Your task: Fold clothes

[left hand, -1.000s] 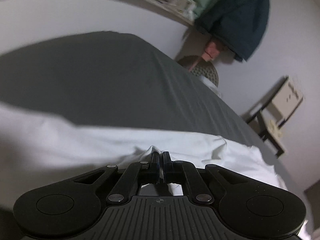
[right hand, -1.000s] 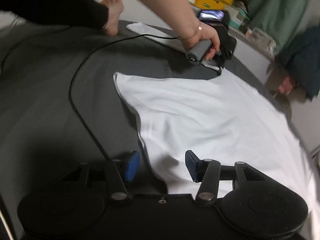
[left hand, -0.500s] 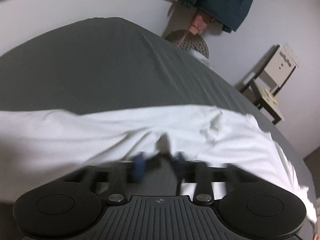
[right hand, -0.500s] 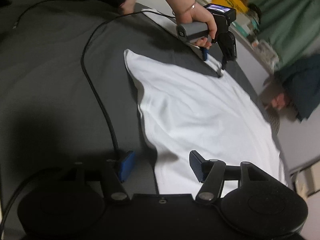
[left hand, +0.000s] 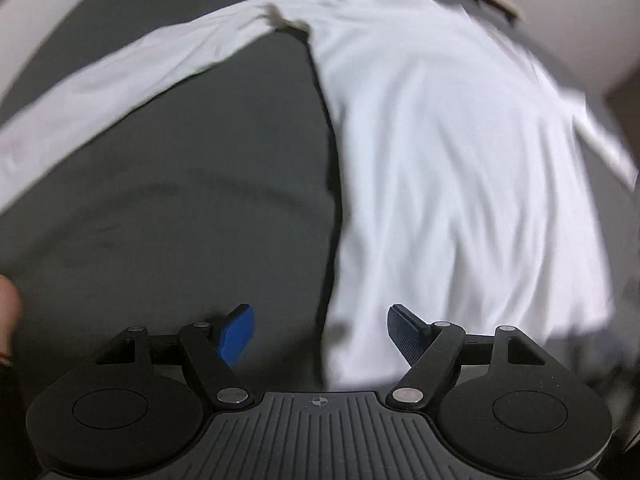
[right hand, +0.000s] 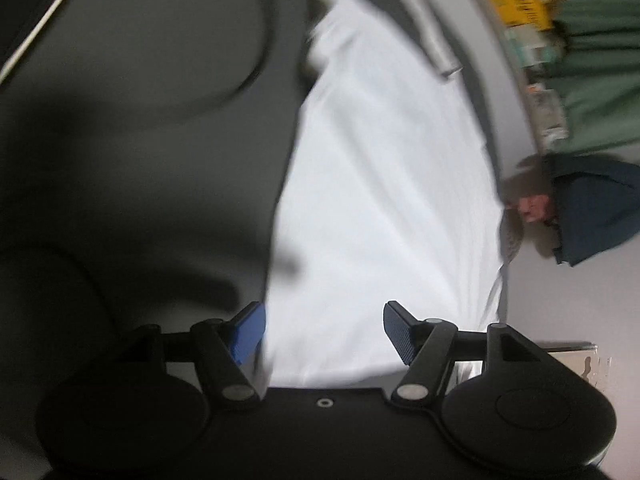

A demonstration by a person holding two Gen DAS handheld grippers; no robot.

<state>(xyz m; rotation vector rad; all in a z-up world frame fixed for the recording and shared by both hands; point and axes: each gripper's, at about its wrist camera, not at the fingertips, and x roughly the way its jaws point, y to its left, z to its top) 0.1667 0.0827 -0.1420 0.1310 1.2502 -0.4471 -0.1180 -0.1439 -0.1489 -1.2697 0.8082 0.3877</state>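
A white long-sleeved shirt lies spread flat on a dark grey bed sheet, one sleeve stretched out to the left. My left gripper is open and empty, its jaws straddling the shirt's near edge. In the right wrist view the same shirt runs away from me. My right gripper is open and empty just above the shirt's near end. Both views are motion-blurred.
A black cable curves over the sheet left of the shirt. Beyond the bed's right edge are a shelf of clutter, green fabric and a dark blue garment. A fingertip shows at the left edge.
My left gripper let go of the shirt, opened and pulled back so the whole shirt shows. My right gripper moved over the shirt's near end, staying open.
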